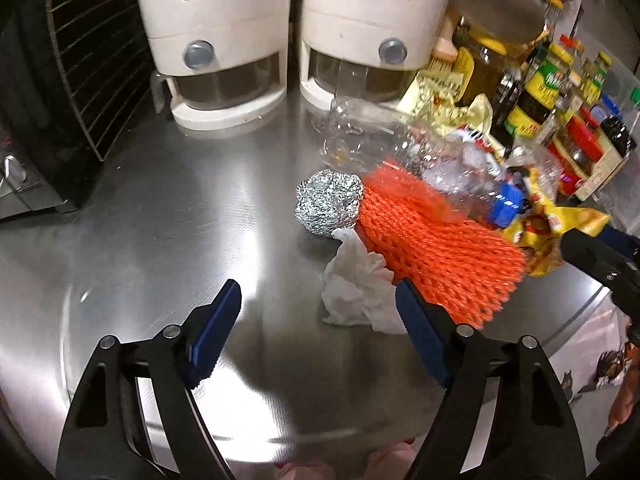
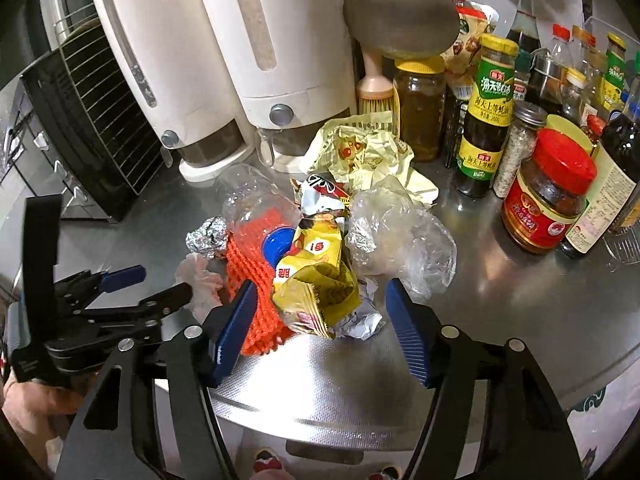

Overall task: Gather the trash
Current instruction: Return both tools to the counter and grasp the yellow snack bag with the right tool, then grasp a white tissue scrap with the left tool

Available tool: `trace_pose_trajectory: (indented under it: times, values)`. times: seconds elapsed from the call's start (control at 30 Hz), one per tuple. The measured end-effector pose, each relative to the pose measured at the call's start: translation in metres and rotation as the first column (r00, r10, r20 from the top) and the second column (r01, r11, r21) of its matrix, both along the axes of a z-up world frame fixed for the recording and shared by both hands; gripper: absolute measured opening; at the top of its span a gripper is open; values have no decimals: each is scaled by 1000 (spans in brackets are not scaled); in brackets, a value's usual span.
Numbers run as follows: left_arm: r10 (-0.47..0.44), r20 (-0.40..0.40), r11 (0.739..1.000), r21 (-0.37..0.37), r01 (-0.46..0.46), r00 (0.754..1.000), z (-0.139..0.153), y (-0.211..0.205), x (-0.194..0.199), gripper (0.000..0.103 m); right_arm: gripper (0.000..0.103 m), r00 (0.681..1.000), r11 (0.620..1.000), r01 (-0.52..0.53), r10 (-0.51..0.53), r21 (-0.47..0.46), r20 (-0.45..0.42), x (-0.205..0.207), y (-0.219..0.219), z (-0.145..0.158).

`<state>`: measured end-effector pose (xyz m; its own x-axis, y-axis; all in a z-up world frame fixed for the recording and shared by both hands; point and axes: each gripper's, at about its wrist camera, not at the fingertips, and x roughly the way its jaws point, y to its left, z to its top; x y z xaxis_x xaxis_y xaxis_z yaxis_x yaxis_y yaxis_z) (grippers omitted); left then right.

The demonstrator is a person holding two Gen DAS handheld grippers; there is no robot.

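A pile of trash lies on the steel counter (image 1: 160, 208). It holds an orange foam net (image 1: 432, 248), a foil ball (image 1: 328, 202), a white tissue (image 1: 356, 284), a clear plastic bottle with a blue cap (image 1: 400, 148) and a yellow snack wrapper (image 2: 316, 272). A clear plastic bag (image 2: 404, 236) and a cream wrapper (image 2: 364, 156) lie behind. My left gripper (image 1: 320, 320) is open, just in front of the tissue. My right gripper (image 2: 320, 316) is open, its fingers either side of the yellow wrapper's near end. The left gripper also shows in the right wrist view (image 2: 160, 280).
Two white dispensers (image 1: 224, 40) stand at the back. A black wire rack (image 1: 92, 60) is at the left. Sauce bottles and jars (image 2: 552, 188) crowd the right side. The counter's front edge (image 2: 320, 420) is close below the right gripper.
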<state>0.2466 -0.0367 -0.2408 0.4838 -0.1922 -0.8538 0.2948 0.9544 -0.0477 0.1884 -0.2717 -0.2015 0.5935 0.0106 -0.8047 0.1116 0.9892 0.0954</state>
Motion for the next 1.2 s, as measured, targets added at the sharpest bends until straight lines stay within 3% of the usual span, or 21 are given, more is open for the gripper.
trace_pose_trajectory:
  times: [0.1, 0.2, 0.3, 0.37, 0.47, 0.57, 1.2]
  values:
    - [-20, -18, 1000, 8, 20, 1000, -8, -6, 7, 74, 58, 1000, 1000, -12, 12, -5, -9, 2, 0, -3]
    - [-39, -44, 999, -9, 39, 998, -14, -9, 13, 65, 47, 999, 1000, -27, 27, -8, -24, 4, 0, -6]
    - [-55, -75, 998, -33, 52, 996, -19, -11, 16, 49, 45, 1000, 1000, -25, 25, -9, -18, 4, -1, -6]
    - [-68, -95, 997, -52, 63, 993, -21, -12, 17, 32, 43, 1000, 1000, -25, 25, -10, -14, 4, -2, -5]
    - [-73, -97, 996, -62, 67, 993, -20, -16, 15, 17, 30, 1000, 1000, -19, 19, -13, 2, 0, -3, 0]
    - [-73, -90, 996, -56, 68, 993, -16, -17, 11, 8, 29, 1000, 1000, -21, 21, -15, 12, -3, -4, 5]
    - [-68, 2, 996, -54, 68, 998, 29, 10, -62, 4, 21, 991, 999, -18, 22, -30, 132, -62, 13, 50]
